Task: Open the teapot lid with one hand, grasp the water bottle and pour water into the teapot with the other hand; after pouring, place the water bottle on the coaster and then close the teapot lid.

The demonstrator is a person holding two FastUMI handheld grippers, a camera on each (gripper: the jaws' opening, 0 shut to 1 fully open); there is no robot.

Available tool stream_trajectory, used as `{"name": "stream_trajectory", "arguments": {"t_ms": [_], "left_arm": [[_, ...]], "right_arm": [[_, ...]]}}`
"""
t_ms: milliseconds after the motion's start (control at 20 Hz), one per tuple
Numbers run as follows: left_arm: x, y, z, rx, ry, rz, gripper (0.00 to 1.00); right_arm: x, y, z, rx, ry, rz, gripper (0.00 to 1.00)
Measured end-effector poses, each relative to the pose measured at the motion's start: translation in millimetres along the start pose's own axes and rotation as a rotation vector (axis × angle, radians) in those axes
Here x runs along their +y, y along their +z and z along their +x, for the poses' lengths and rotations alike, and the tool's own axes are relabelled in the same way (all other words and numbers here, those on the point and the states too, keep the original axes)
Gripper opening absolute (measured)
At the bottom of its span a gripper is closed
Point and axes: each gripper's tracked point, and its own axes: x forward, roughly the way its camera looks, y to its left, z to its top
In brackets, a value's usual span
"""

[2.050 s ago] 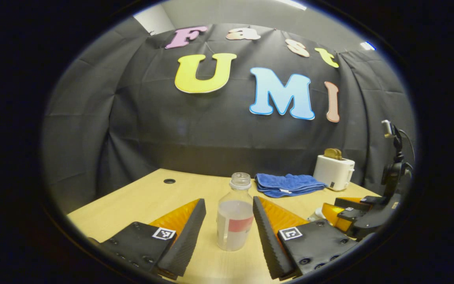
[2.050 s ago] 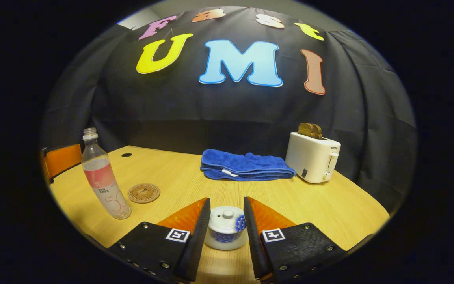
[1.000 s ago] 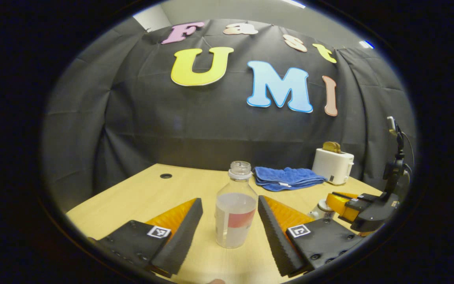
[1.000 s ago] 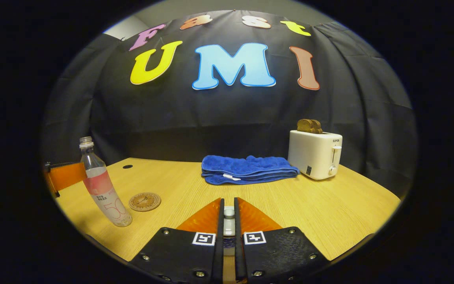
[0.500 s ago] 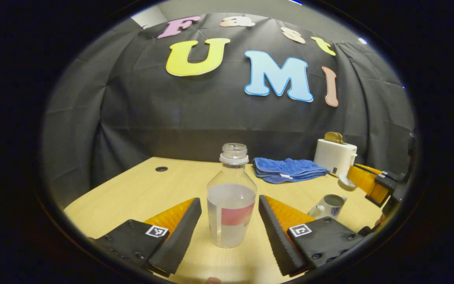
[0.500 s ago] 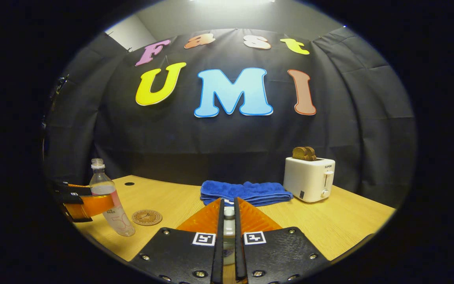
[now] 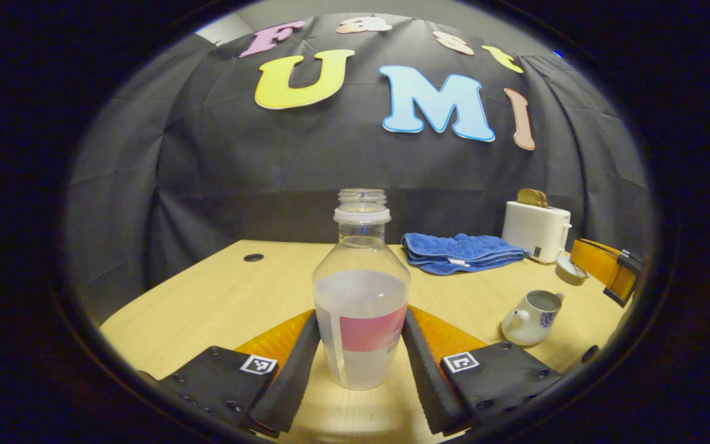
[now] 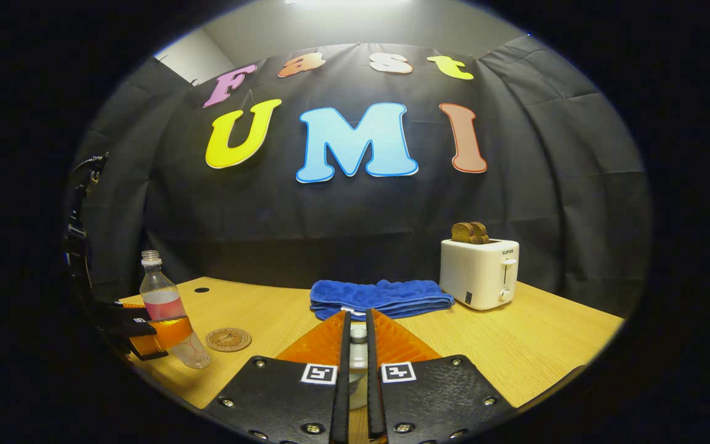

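Observation:
A clear uncapped water bottle (image 7: 361,290) with a pink label stands on the wooden table, about half full. My left gripper (image 7: 360,316) is shut on its lower body, one finger pressing each side. The same bottle (image 8: 163,296) shows at the left of the right gripper view, with the left gripper's finger across it. The white and blue teapot (image 7: 530,317) stands open to the right of the bottle. My right gripper (image 8: 357,314) is shut on the knob of the teapot lid (image 8: 359,364). That lid (image 7: 571,271) hangs above and behind the teapot. A round wooden coaster (image 8: 228,339) lies just right of the bottle.
A folded blue towel (image 8: 379,296) lies at the back of the table (image 8: 515,345). A white toaster (image 8: 479,272) with bread in it stands to its right. A small round hole (image 7: 253,257) is in the far left of the tabletop.
My left gripper has moved forward and closed its fingers onto the bottle. My right gripper shut on the lid knob and lifted the lid off the teapot.

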Motion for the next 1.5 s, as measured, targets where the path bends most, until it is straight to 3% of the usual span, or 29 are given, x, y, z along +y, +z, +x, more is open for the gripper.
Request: {"name": "stream_trajectory", "arguments": {"t_ms": [250, 1050, 1500], "left_arm": [[-6, 7, 1, -0.01, -0.014, 0.094, 0.85], [-36, 50, 5, -0.053, 0.018, 0.685, 0.85], [-85, 55, 12, -0.077, -0.027, 0.975, 0.86]], "right_arm": [[-10, 3, -3, -0.007, -0.022, 0.015, 0.12], [-77, 9, -27, -0.05, -0.151, 0.065, 0.12], [-113, 6, -42, -0.06, -0.224, 0.111, 0.12]]}}
